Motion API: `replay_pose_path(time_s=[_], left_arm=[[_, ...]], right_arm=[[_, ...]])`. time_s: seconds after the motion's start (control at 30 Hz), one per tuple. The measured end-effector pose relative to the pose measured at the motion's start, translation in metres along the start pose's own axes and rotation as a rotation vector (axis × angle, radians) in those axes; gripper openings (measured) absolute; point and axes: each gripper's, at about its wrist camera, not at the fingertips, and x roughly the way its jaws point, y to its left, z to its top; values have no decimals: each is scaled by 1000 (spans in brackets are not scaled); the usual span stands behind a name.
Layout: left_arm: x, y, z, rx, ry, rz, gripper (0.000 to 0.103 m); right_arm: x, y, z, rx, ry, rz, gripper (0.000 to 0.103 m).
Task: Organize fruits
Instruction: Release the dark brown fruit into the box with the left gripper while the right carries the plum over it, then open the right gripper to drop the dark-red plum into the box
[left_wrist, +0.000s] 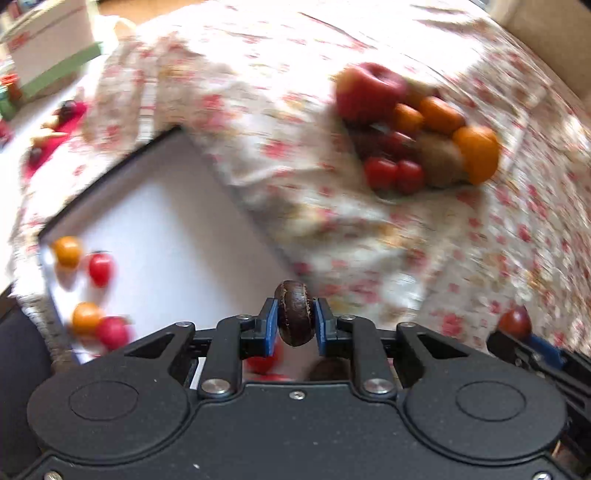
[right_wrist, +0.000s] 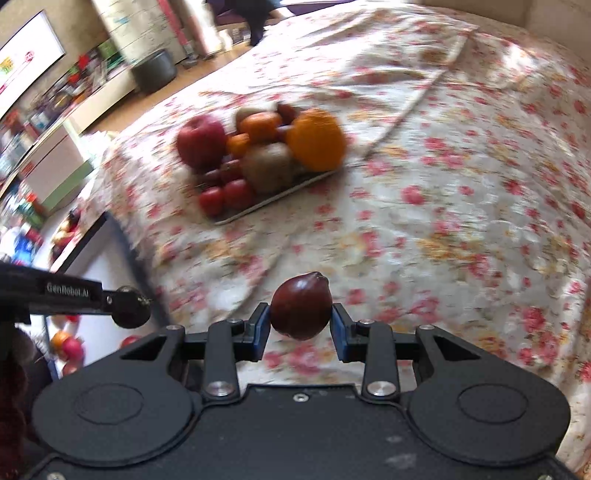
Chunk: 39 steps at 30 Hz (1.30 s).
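Observation:
My left gripper (left_wrist: 295, 315) is shut on a dark brown chestnut (left_wrist: 294, 306), held above the near edge of a white black-rimmed tray (left_wrist: 166, 229). Small orange and red tomatoes (left_wrist: 99, 267) lie in that tray at the left. My right gripper (right_wrist: 300, 321) is shut on another brown chestnut (right_wrist: 300, 304), above the floral cloth (right_wrist: 443, 221). A pile of fruit on a flat tray (right_wrist: 258, 155) holds a red apple (right_wrist: 201, 140), oranges, a kiwi and red tomatoes; it also shows in the left wrist view (left_wrist: 417, 133). The left gripper with its chestnut appears at the left of the right wrist view (right_wrist: 129, 310).
The floral cloth (left_wrist: 332, 240) covers the whole surface and is wrinkled. A white and green box (left_wrist: 48, 55) and a red mat with small items (left_wrist: 55, 129) lie at the far left. Shelves, a dark pot (right_wrist: 153, 70) and a screen stand beyond the edge.

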Motion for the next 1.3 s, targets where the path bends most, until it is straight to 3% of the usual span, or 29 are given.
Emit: replay_pose_path(time_s=[0.2,0.3,0.5,0.6,0.77,1.03,1.3], left_arm=[[-12,57,-4,-96,-13,33,28],[-11,74,-14,-118,22,49,28],[-8,95,-46,-146,89,8,29],[-14,98,-59,-146,50,41,30],[-19,113,-73,-214,8,23,33],[-29,118,-92,-314,-113,107,33],[-20,120,-106,-402,-107,75,33]], right_arm=[[5,57,-2,-125,23,58,36],[12,84,1,-182,45,94,36],[34,147,3,-287,134,123,36],[52,174,7,-333,162,92,36],[79,214,10,-400,186,47,36],[106,249,24,-452,218,65,36],[117,261,34,-490,221,26,36]])
